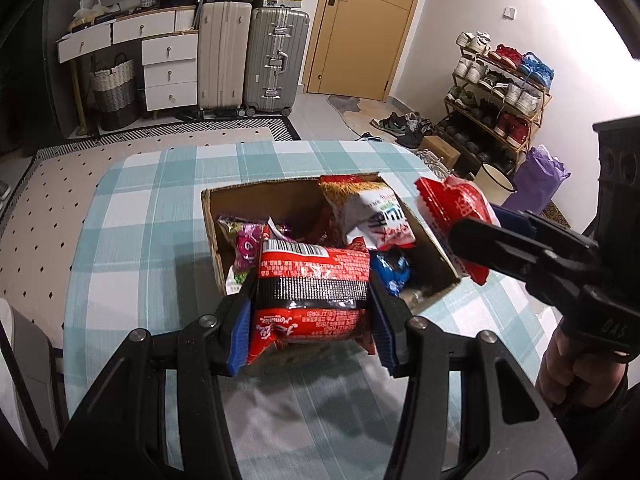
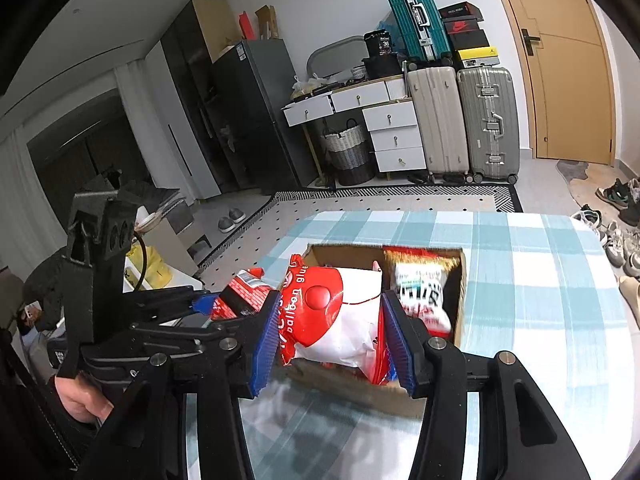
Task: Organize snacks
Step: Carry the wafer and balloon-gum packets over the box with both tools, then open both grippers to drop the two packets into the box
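While you work at the table (image 1: 132,208) w/ its teal-white check cloth, the room behind shows two suitcases (image 1: 252,56) and a white drawer unit (image 1: 170,72) at 12 o'clock, a wooden door (image 1: 368,28) at 1 o'clock, and a shoe rack (image 1: 500,92) at 2 o'clock. On the cloth stands an open cardboard box (image 1: 248,196). Inside are a tall red-white bag (image 1: 372,212) leaning at the far wall, a purple-green packet (image 1: 244,244) at 9 o'clock, and a blue packet (image 1: 394,270).

Your left gripper (image 1: 312,304) is clamped on a red-black snack pack (image 1: 314,280), over the box's near edge. Your right gripper (image 2: 328,332) pinches a red-white pouch (image 2: 336,320) marked "balloon glue", at approx. 3 o'clock of the box, above it.
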{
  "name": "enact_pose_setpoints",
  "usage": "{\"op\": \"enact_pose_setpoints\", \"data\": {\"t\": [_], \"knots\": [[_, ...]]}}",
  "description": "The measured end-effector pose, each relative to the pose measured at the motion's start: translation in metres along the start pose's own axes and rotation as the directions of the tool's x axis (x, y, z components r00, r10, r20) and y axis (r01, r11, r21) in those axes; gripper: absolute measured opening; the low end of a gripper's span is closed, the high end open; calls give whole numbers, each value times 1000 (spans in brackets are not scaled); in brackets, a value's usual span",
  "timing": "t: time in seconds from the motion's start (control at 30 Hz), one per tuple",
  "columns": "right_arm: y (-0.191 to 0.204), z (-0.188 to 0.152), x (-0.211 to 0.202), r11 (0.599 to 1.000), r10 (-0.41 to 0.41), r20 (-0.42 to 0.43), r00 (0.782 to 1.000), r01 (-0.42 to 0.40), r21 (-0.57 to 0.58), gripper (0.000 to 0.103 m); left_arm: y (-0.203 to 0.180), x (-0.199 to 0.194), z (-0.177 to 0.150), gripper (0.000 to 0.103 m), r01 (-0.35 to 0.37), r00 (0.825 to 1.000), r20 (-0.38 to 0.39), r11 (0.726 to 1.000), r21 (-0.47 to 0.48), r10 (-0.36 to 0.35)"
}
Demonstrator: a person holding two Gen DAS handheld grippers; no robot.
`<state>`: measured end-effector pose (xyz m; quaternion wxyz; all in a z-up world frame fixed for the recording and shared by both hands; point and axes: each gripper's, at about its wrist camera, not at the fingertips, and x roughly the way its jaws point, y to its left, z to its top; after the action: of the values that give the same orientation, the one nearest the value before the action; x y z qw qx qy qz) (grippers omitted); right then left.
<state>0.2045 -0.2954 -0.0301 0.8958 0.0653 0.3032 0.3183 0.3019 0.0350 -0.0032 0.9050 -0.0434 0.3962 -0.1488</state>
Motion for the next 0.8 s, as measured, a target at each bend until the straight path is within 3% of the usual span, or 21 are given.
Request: {"op": "enact_pose_setpoints", "data": {"t": [0.47, 0.57, 0.63, 0.7, 0.8], "knots": [[-18, 30, 53, 999, -19, -63, 998, 15, -48, 51, 9, 49, 20, 47, 53, 998, -42, 999, 6, -52], [-19, 32, 65, 996, -44, -70, 997, 38, -74, 58, 10, 56, 22, 59, 49, 997, -65, 999, 9, -49], [-19, 32, 69, 994, -66, -71, 995, 60, -90, 67, 12, 55, 22, 81, 40, 997, -59, 999, 7, -40], [-21, 31, 68, 994, -72, -60, 996, 67, -87, 75, 14, 50, 21, 82, 43, 999, -35, 999, 9, -42], [-30, 30, 58, 996, -71, -27, 997, 69, -55, 75, 15, 46, 18, 84, 28, 999, -37, 999, 18, -27]]}}
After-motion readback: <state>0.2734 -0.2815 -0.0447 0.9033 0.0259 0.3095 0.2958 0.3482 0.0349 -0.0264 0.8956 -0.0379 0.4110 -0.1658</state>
